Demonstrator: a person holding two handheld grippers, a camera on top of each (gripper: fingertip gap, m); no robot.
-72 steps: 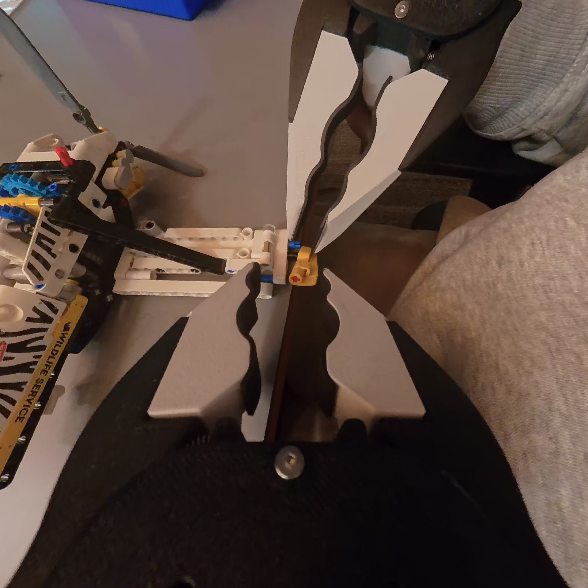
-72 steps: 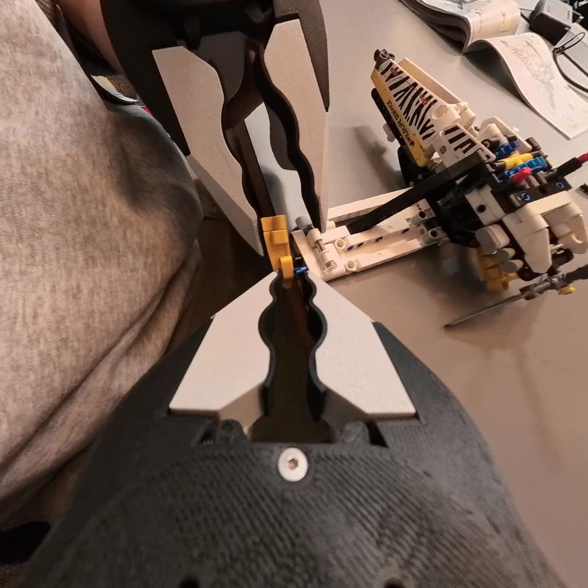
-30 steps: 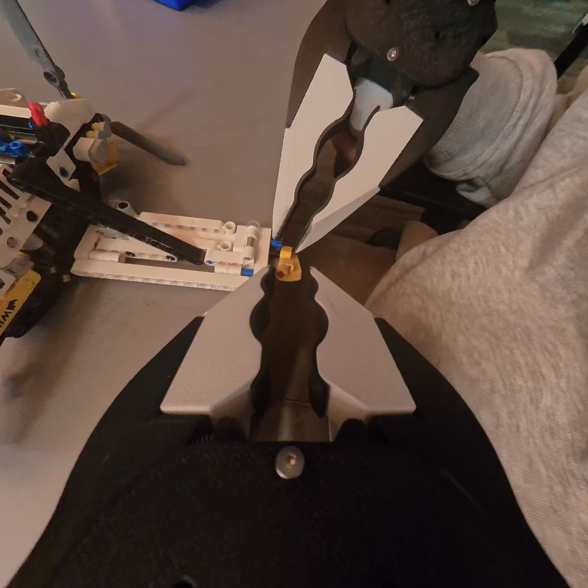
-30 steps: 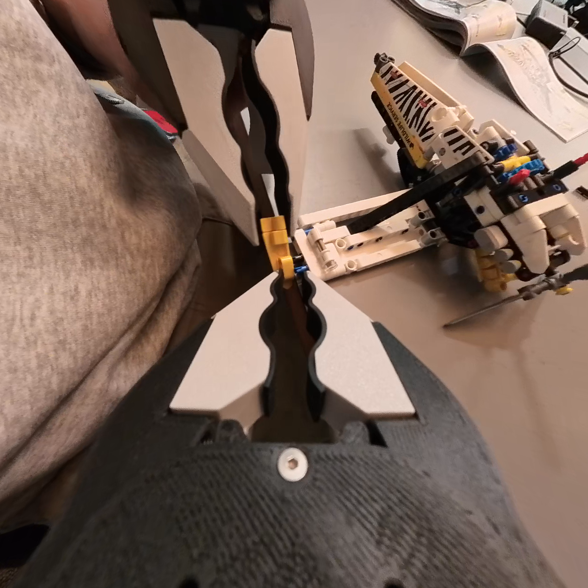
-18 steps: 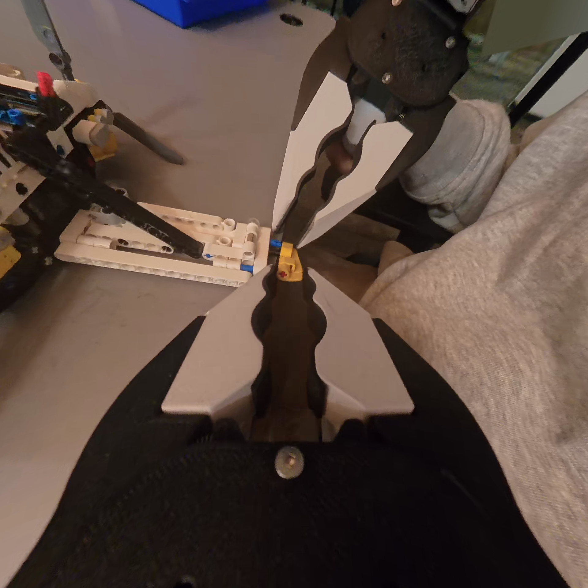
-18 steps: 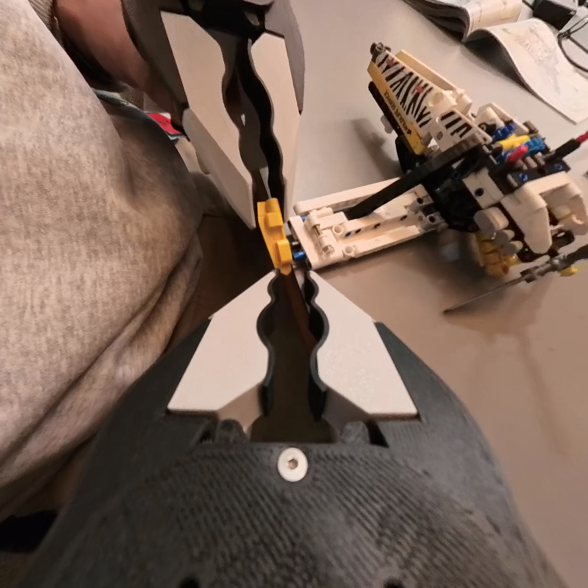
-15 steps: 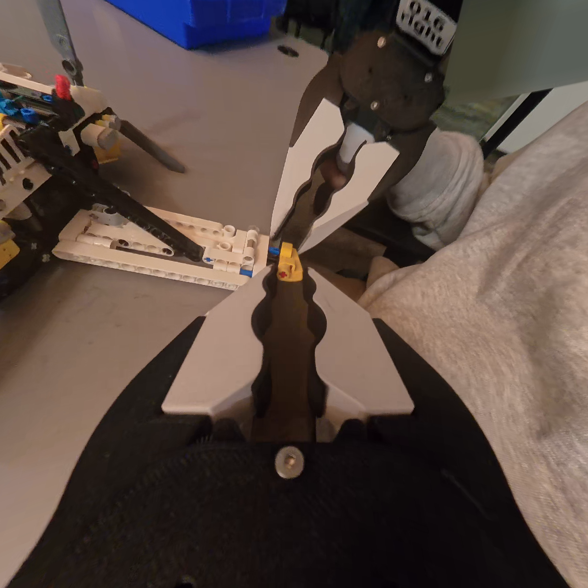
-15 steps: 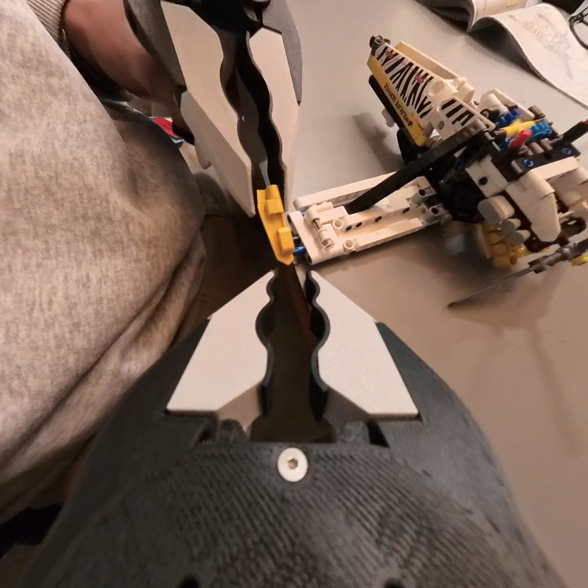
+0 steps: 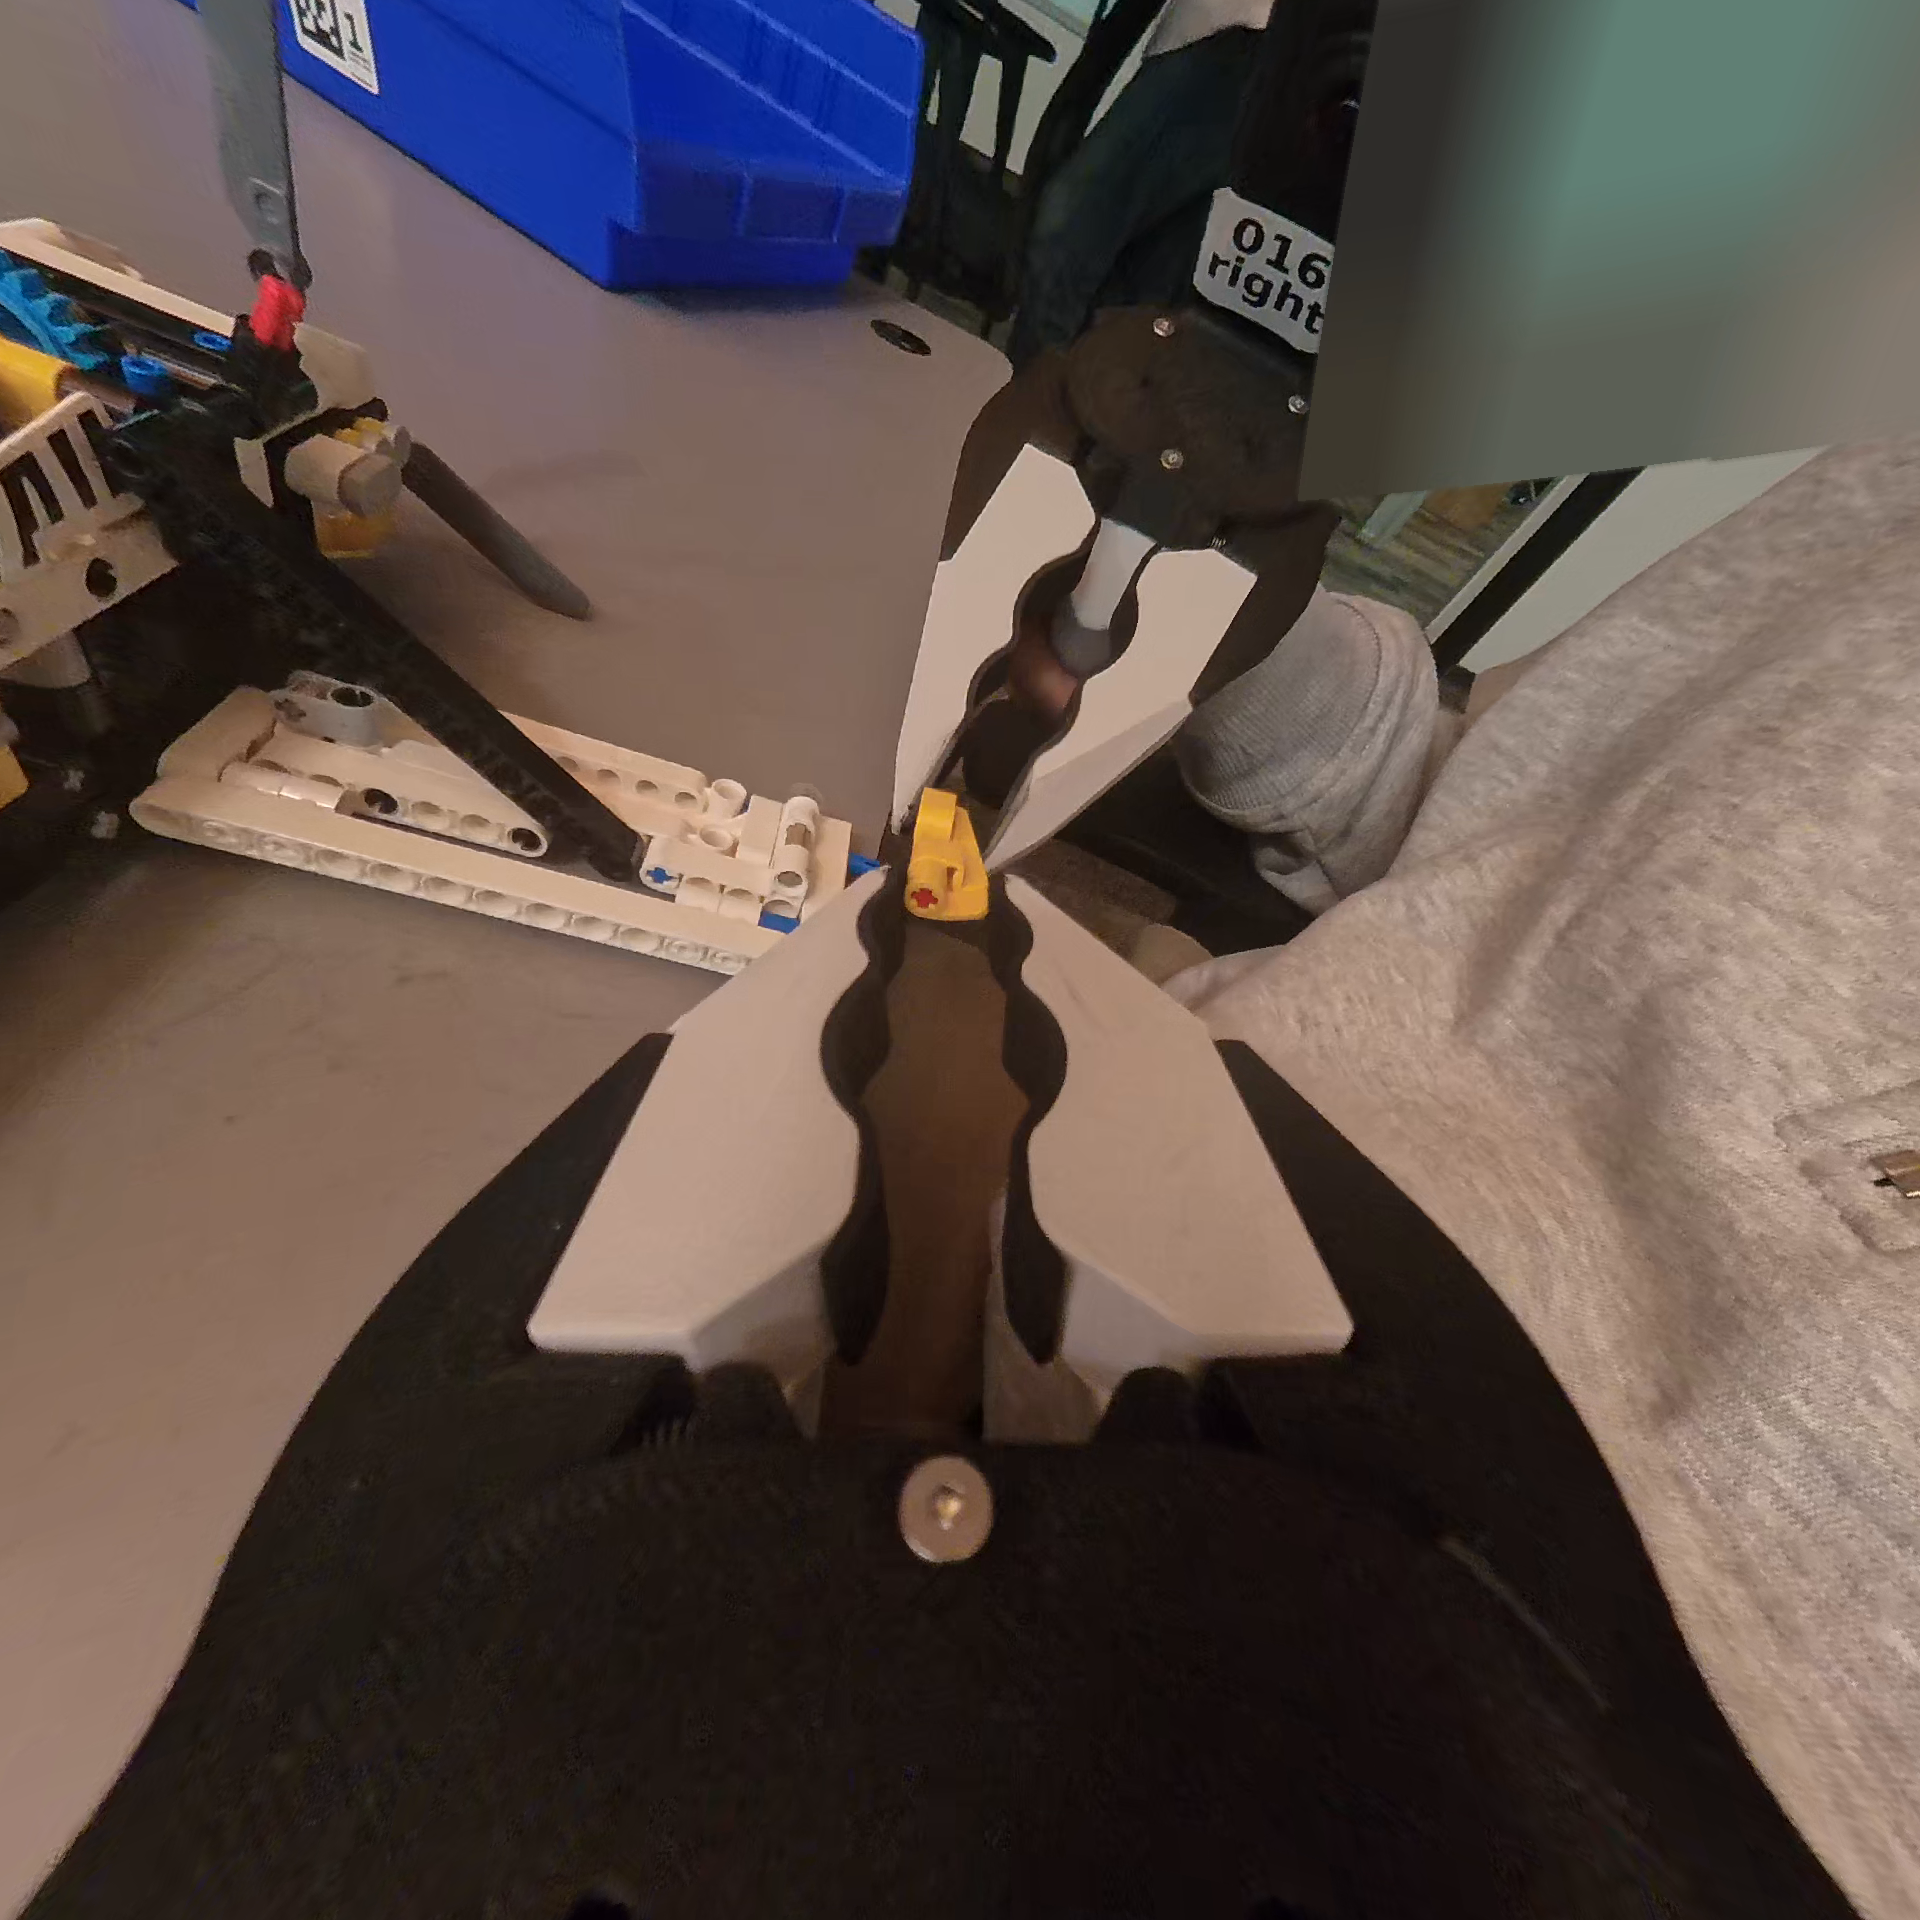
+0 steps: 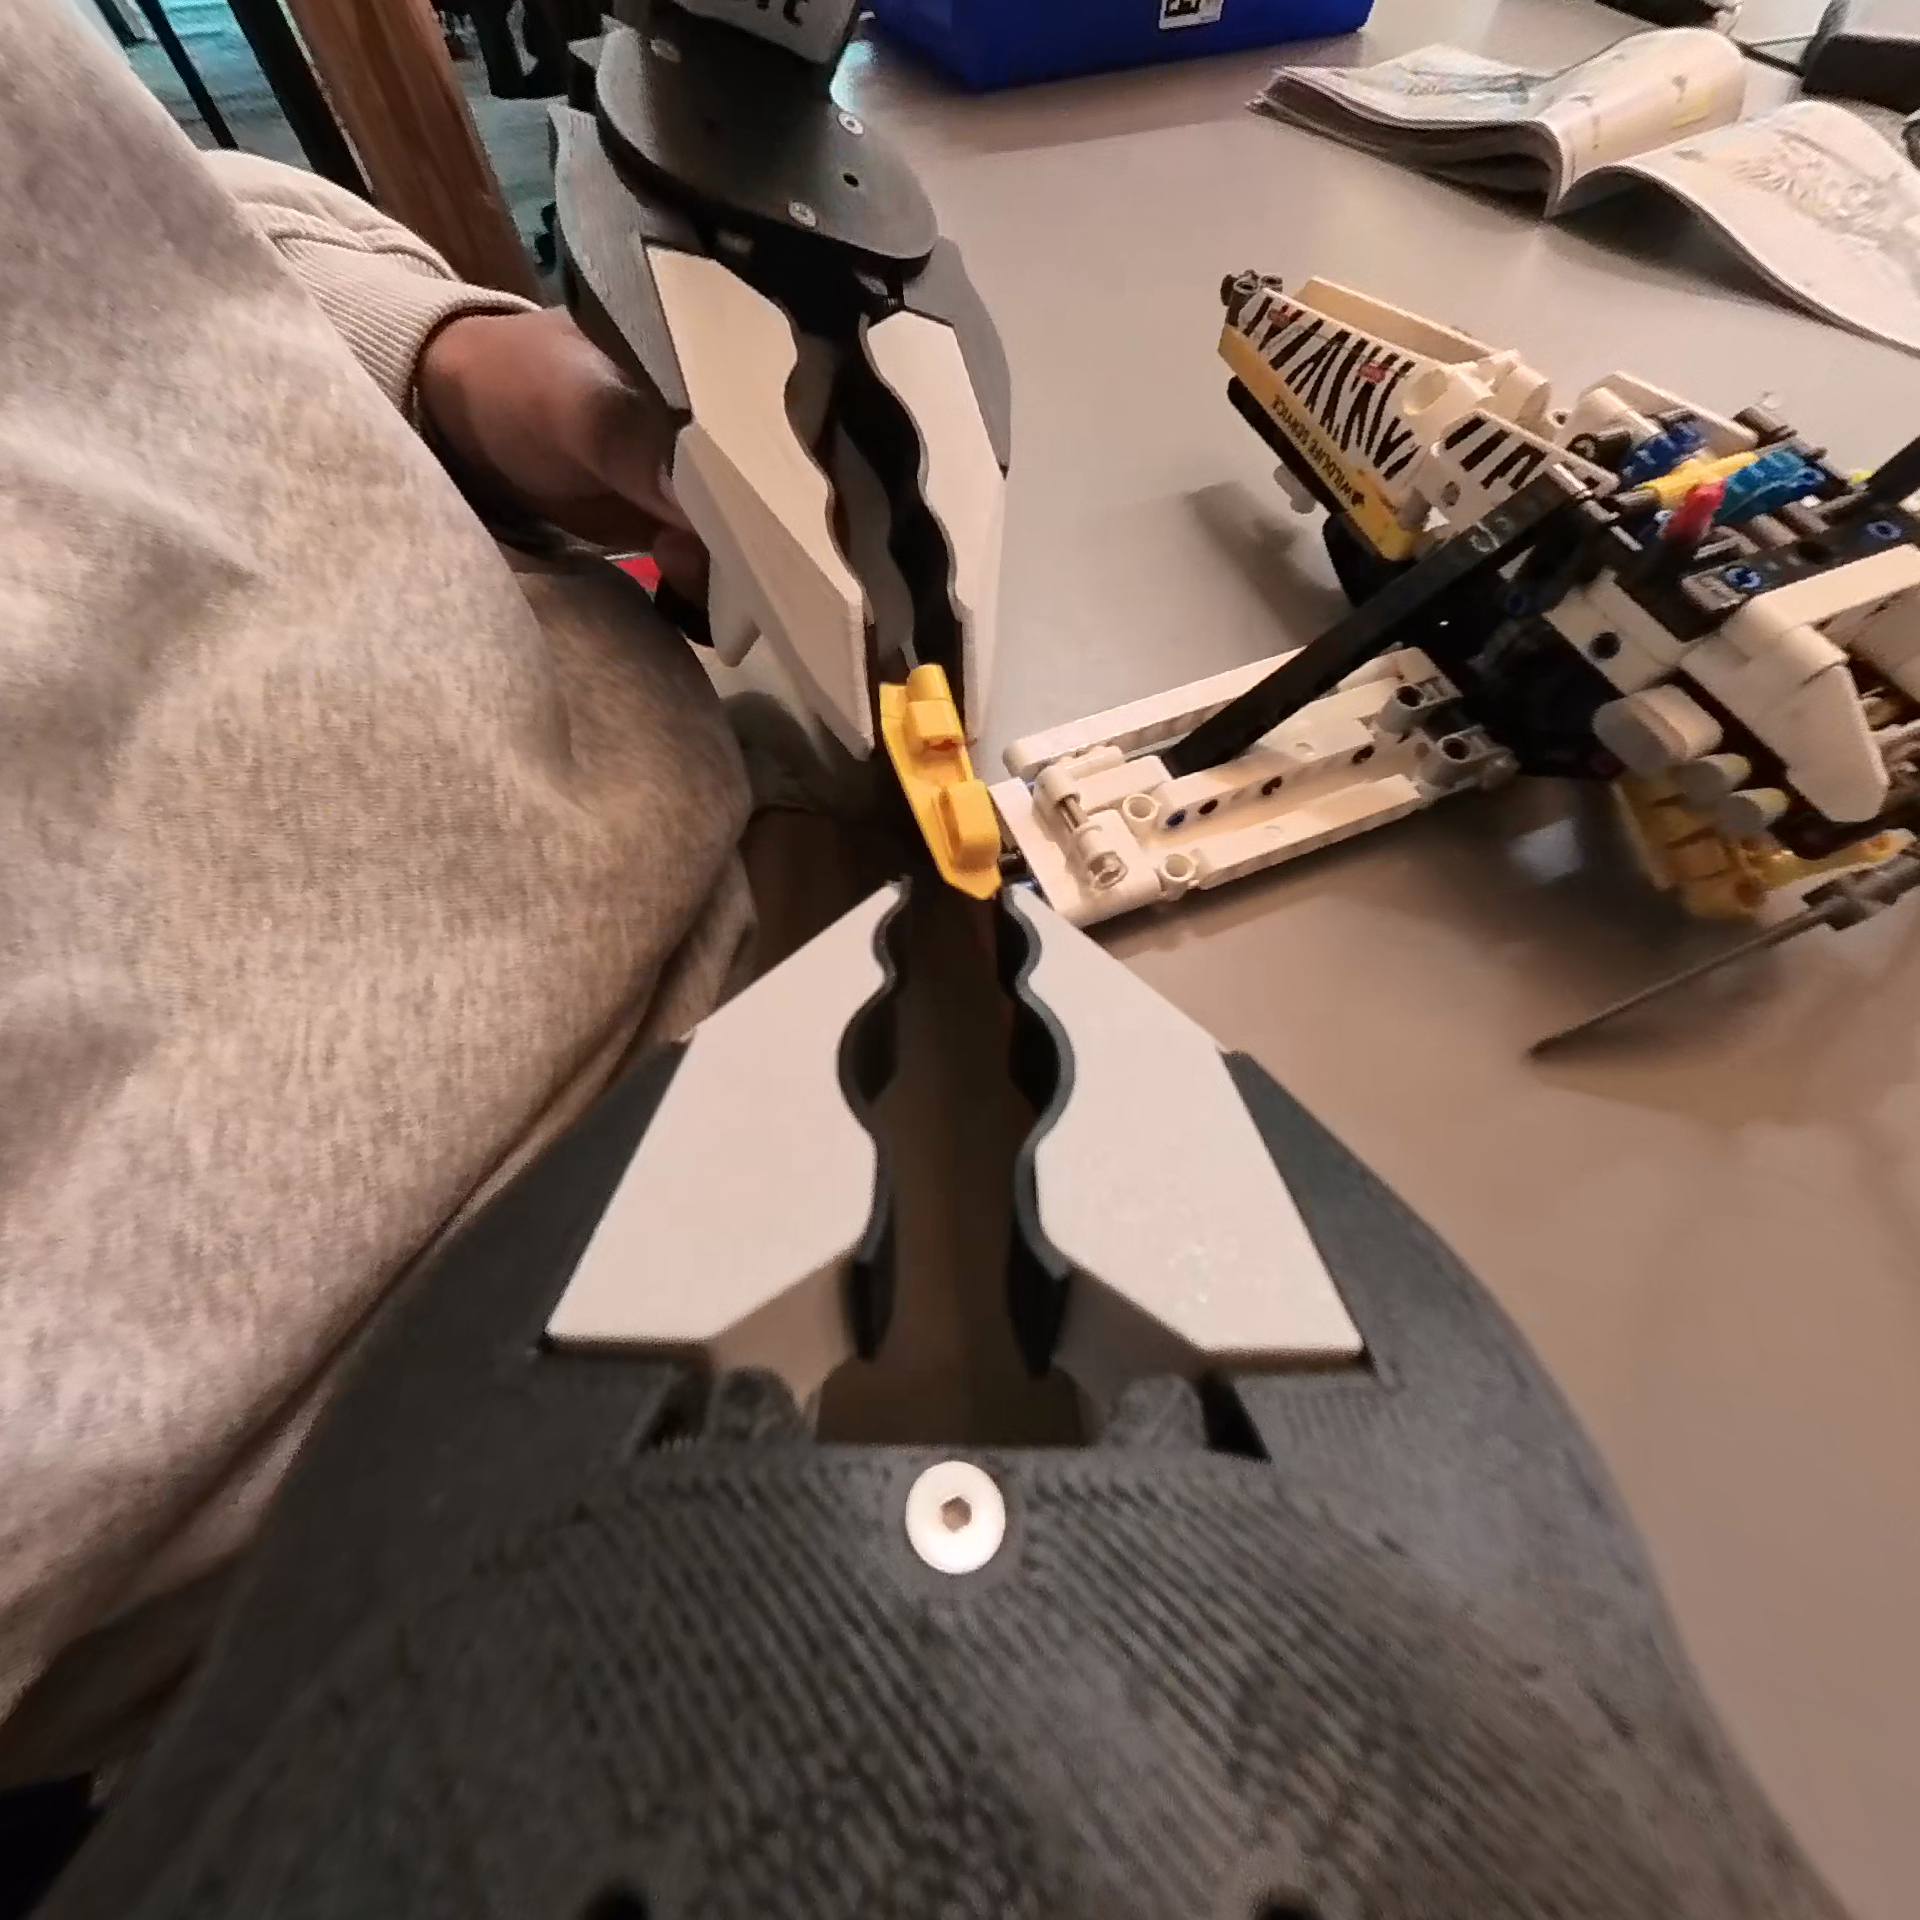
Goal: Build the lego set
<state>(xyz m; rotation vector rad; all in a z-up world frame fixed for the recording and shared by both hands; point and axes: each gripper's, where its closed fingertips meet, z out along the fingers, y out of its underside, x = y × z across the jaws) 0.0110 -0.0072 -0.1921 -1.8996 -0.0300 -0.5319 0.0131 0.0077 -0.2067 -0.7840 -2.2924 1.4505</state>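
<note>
both grippers, left (image 9: 940, 883) & right (image 10: 951, 899), clamped on yellow lego piece (image 9: 943, 857) beside white beam assy (image 9: 488, 821).

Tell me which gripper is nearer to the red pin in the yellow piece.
Left. The left gripper has its jaws around the end of the yellow piece that carries the red pin. The right gripper is at the opposite end.

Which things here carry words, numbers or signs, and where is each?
White sticker on the right gripper's body: print, not copied here.
Tag on the blue bin: code pattern, print not copied.
Yellow striped panel of the lego model: print, not copied.
Open booklet: too small to read.
</note>
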